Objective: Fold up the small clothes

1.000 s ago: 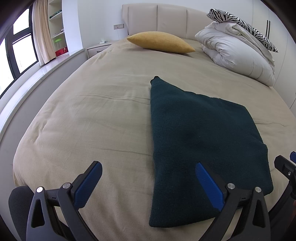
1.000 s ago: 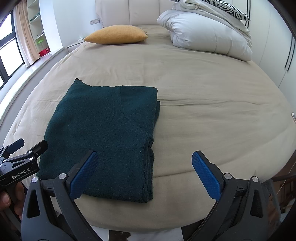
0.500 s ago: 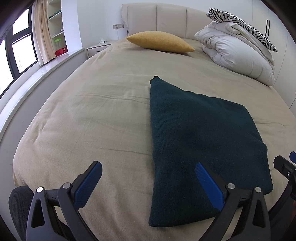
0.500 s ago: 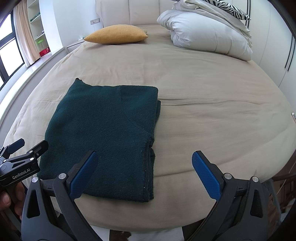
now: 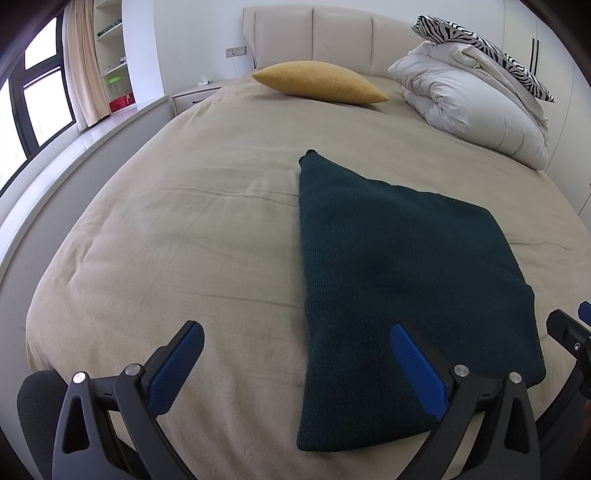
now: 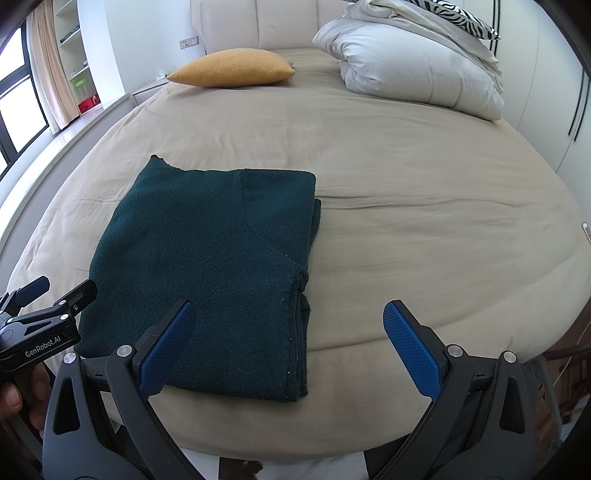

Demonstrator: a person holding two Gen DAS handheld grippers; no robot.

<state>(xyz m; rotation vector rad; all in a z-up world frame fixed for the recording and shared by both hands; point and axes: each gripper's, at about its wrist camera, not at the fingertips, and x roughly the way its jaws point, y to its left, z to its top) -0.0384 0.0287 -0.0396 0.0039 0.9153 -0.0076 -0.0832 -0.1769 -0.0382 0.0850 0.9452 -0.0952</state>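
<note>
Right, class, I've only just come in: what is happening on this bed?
A person holds a two-finger claw in each hand at the foot of the bed. A dark green knitted garment lies folded flat near the edge. The left claw and right claw are both open and grip nothing. A yellow pillow and a white duvet sit by the headboard.

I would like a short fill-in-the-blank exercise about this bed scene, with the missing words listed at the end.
1. The dark green garment lies folded on the ____.
2. The jaws of both the left gripper and the right gripper are ____.
3. The pillow near the headboard is ____ in colour.
4. The zebra-striped pillow rests on top of the white ____.

Missing words: bed; open; yellow; duvet
</note>
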